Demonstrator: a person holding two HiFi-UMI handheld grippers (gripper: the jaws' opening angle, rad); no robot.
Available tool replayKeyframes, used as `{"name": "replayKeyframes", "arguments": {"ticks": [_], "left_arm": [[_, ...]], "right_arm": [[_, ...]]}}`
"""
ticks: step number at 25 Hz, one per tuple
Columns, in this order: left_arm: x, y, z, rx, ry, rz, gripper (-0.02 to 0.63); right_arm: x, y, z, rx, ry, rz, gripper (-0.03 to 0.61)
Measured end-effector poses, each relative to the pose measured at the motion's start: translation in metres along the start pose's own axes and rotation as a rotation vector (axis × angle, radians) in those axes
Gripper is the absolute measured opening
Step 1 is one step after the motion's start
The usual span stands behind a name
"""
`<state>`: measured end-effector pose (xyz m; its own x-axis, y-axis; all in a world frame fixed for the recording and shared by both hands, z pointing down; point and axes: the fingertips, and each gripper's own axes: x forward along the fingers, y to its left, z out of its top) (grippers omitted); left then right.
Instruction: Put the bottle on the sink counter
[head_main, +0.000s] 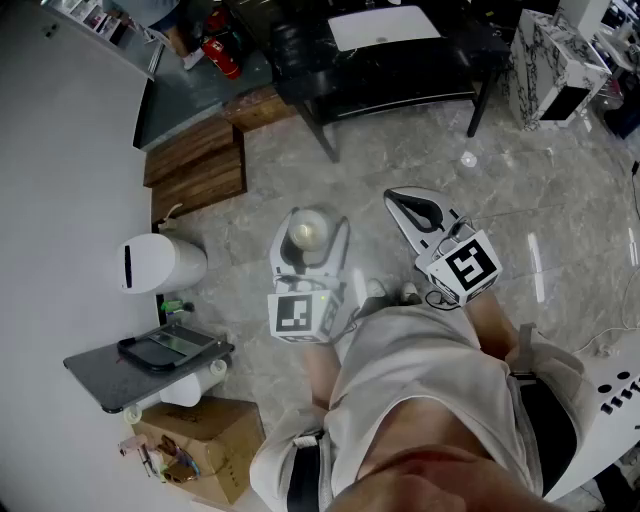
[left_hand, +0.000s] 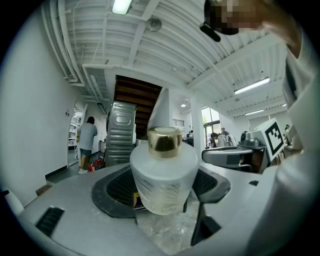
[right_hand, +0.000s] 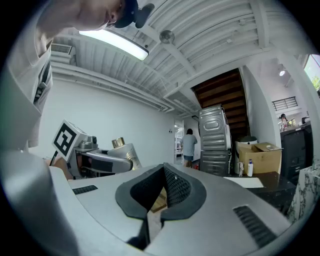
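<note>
Carrying step: the left gripper (head_main: 308, 242) has its fingers clamped on the bottle (left_hand: 163, 167), gold cap up, over the floor. The right gripper (right_hand: 161, 187) is empty, fingers together. In the head view the counter (head_main: 92, 368) lies at 8 o'clock. Next, the bottle likely needs carrying there and setting upright beside the dark tray (head_main: 165, 348). The bottle's lower half looks pale yellow. I can't tell what the tray holds.
</note>
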<state>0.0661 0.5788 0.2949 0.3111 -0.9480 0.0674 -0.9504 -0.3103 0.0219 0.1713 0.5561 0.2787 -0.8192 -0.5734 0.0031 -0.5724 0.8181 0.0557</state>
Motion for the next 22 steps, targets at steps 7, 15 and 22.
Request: {"name": "replayKeyframes", "arguments": {"ticks": [7, 15, 22], "left_arm": [[-0.008, -0.019, -0.002, -0.009, 0.011, 0.026, 0.327], [-0.014, -0.023, -0.009, -0.023, 0.021, 0.05, 0.327], [-0.005, -0.018, -0.01, -0.019, 0.026, 0.051, 0.327]], "right_arm": [[-0.015, -0.002, -0.005, 0.031, -0.01, -0.007, -0.003], [-0.022, -0.001, -0.005, 0.035, -0.048, -0.006, -0.002], [-0.012, -0.01, -0.003, 0.02, -0.055, -0.011, -0.002]]}}
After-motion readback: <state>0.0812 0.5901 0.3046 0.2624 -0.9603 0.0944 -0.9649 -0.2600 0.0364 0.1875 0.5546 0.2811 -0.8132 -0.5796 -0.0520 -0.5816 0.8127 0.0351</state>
